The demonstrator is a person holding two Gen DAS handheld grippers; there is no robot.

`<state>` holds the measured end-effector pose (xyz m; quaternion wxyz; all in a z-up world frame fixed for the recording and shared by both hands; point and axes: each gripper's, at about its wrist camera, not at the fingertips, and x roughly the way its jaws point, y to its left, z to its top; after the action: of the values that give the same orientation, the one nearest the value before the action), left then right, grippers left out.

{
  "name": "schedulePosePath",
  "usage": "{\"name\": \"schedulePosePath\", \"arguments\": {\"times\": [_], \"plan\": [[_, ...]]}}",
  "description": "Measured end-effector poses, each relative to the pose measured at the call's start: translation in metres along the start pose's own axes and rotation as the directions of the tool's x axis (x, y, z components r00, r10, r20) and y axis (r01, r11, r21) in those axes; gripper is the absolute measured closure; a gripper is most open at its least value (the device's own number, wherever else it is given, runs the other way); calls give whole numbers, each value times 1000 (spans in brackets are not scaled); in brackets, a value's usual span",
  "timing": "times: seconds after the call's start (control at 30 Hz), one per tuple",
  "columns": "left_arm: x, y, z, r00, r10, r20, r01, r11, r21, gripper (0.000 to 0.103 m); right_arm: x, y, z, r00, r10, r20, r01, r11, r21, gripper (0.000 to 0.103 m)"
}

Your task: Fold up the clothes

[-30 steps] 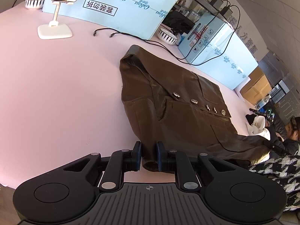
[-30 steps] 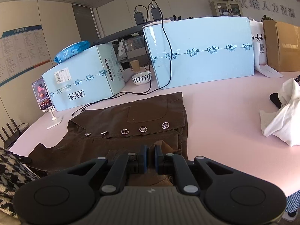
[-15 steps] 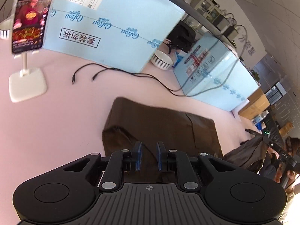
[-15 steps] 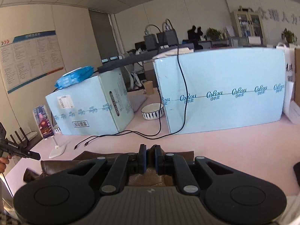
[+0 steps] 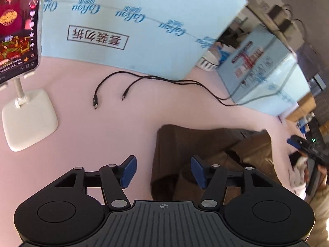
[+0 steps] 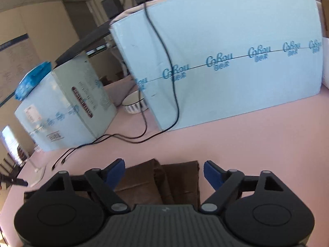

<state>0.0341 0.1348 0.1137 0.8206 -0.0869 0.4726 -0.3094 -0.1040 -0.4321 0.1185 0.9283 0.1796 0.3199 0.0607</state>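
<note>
Both jaws just opening, released; left gripper [image 5: 163, 171] and right gripper [image 6: 164, 174] hovering over folded brown jacket [image 5: 205, 144] lying on pink desk [image 5: 82, 133].

We see our left gripper [image 5: 163, 171], jaws just opened, above the folded brown jacket [image 5: 207, 144]; two cable ends [image 5: 109, 100] lie at eleven o'clock.

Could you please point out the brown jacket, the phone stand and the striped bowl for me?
brown jacket [image 5: 197, 140]: left wrist view, on its folded top layer.
phone stand [image 5: 28, 119]: left wrist view, on its white base.
striped bowl [image 6: 134, 103]: right wrist view, on its rim and outer wall.
</note>
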Motion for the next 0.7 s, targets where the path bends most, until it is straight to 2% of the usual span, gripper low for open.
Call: {"name": "schedulePosePath", "arguments": {"times": [0.07, 0.1, 0.2, 0.27, 0.37, 0.43, 0.47, 0.5, 0.53, 0.57, 0.6, 0.67, 0.7], "plan": [[-5, -14, -20, 999, -43, -11, 44, 995, 92, 33, 4, 8, -8, 999, 32, -2, -32, 995, -90, 16], [-3, -20, -27, 999, -41, -15, 43, 992, 122, 31, 10, 11, -10, 999, 33, 1, -32, 993, -117, 15], [20, -37, -46, 999, 45, -31, -37, 976, 216, 31, 31, 16, -13, 999, 41, -4, -41, 989, -141, 11], [42, -41, -49, 997, 61, -51, -47, 970, 239, 31, 45, 19, -16, 999, 46, -7, -46, 987, -157, 11], [58, -38, -47, 996, -43, -72, 58, 975, 215, 31, 70, 24, -19, 995, 90, -52, -96, 987, -132, 12], [63, -40, -46, 993, -103, -59, 113, 972, 208, 32, 78, 31, -25, 990, 107, -88, -119, 982, -149, 27], [64, -43, -46, 992, -121, -45, 128, 968, 217, 32, 82, 36, -28, 990, 102, -96, -117, 978, -170, 45], [64, -47, -48, 993, -116, -19, 117, 964, 241, 37, 83, 43, -32, 995, 62, -80, -79, 972, -221, 77], [64, -50, -50, 995, -103, 11, 97, 960, 261, 45, 81, 48, -35, 997, 36, -62, -51, 965, -258, 89], [64, -52, -51, 995, -91, 36, 78, 960, 270, 67, 78, 48, -36, 998, 45, -53, -57, 966, -253, 91], [63, -51, -51, 995, -83, 57, 65, 963, 261, 83, 71, 46, -36, 997, 65, -29, -70, 971, -227, 93], [55, -48, -52, 990, -90, 110, 62, 970, 234, 96, 49, 44, -36, 994, 93, 59, -80, 978, -192, 95], [49, -46, -53, 985, -102, 141, 68, 971, 228, 97, 39, 43, -35, 991, 91, 99, -72, 981, -181, 95]]}}
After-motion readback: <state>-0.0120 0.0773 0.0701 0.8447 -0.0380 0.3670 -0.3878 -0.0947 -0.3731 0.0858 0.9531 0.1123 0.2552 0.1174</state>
